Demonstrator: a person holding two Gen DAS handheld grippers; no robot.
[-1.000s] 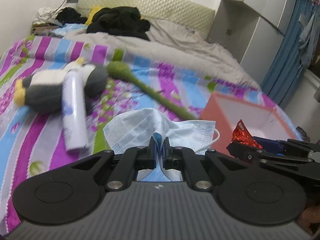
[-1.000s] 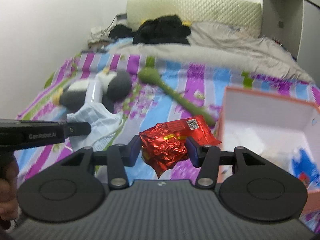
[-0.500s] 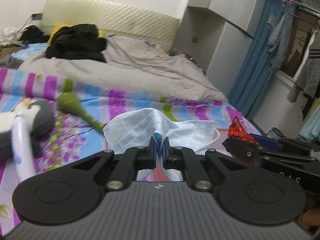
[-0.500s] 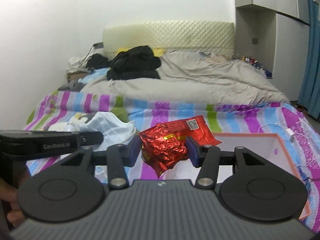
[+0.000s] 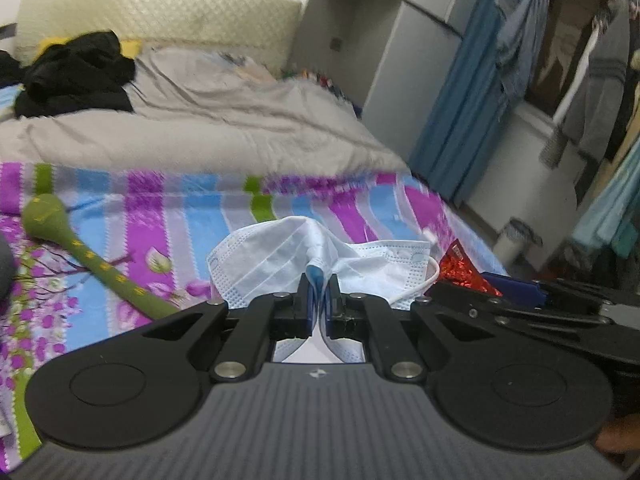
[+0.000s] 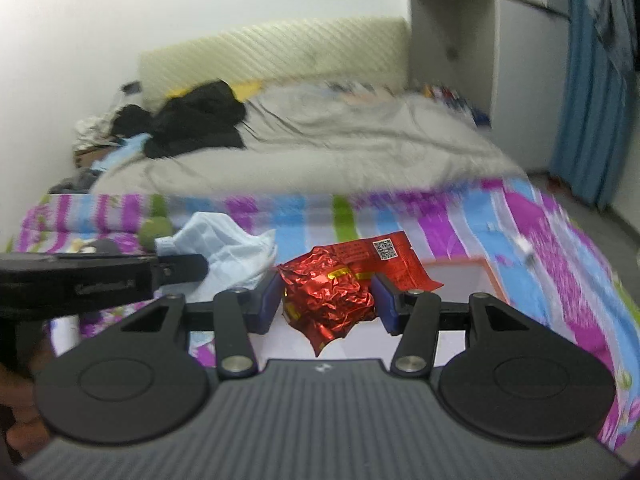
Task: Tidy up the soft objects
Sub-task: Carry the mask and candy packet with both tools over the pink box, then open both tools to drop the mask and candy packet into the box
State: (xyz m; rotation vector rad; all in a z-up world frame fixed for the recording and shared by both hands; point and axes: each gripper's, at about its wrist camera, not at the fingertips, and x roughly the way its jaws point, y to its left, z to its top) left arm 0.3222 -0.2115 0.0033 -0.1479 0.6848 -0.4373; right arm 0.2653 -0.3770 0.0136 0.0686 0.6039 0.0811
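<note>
While pinched mid-fold, face mask (image 5: 280, 256) between left fingers (image 5: 306, 308).

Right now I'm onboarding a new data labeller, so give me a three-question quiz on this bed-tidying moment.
1. True or false: the left gripper is shut on a face mask.
2. What does the right gripper hold?
A. a green plush stick
B. a crumpled red foil packet
C. a black garment
3. Fill in: in the right wrist view, the box with the orange rim lies directly ____ the right gripper.

Key
1. True; the blue pads pinch the mask's fold.
2. B; the red foil packet sits between the pads, while the green plush stick lies on the striped sheet.
3. beneath.
</note>
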